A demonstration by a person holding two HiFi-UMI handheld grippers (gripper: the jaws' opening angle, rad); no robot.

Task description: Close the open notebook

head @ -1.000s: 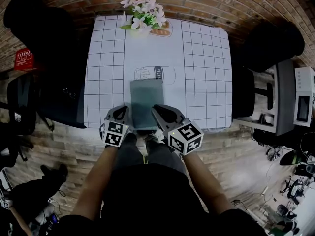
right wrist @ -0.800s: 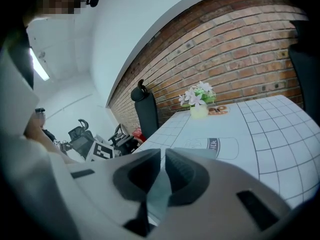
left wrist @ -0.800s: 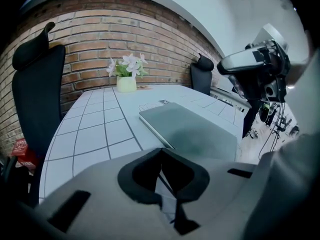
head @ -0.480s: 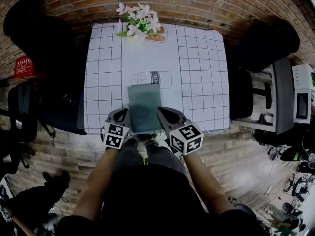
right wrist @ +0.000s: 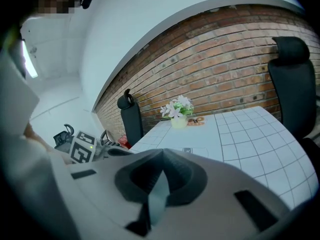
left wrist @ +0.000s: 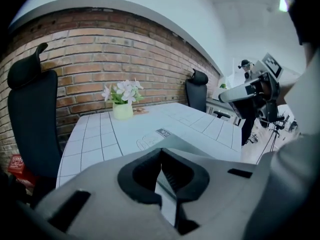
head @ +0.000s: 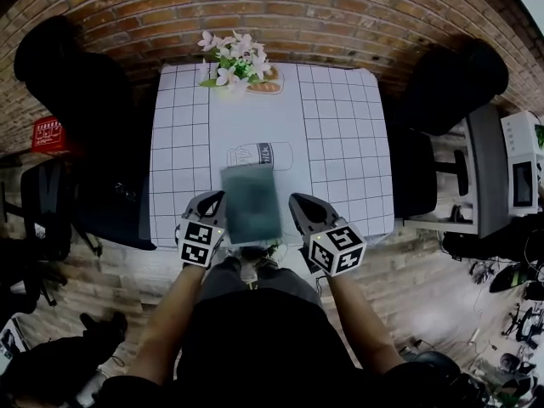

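Left fingers (left wrist: 142, 176) pressed together tip to tip, holding nothing. Right fingers (right wrist: 135, 176) likewise closed and empty. Left gripper (head: 217, 199) sits just beside the notebook's left edge; right gripper (head: 297, 201) stands a little apart from its right edge. Notebook (head: 252, 202) lies between them at the near edge of the counter (head: 340, 143), dark teal cover up, no pages showing. Just beyond it is a milk print (head: 259, 154) on the gridded cloth. At the far edge there's a flower pot (head: 231, 58). Brick wall (head: 340, 24) behind, and a black chair (head: 72, 75) on the left side.
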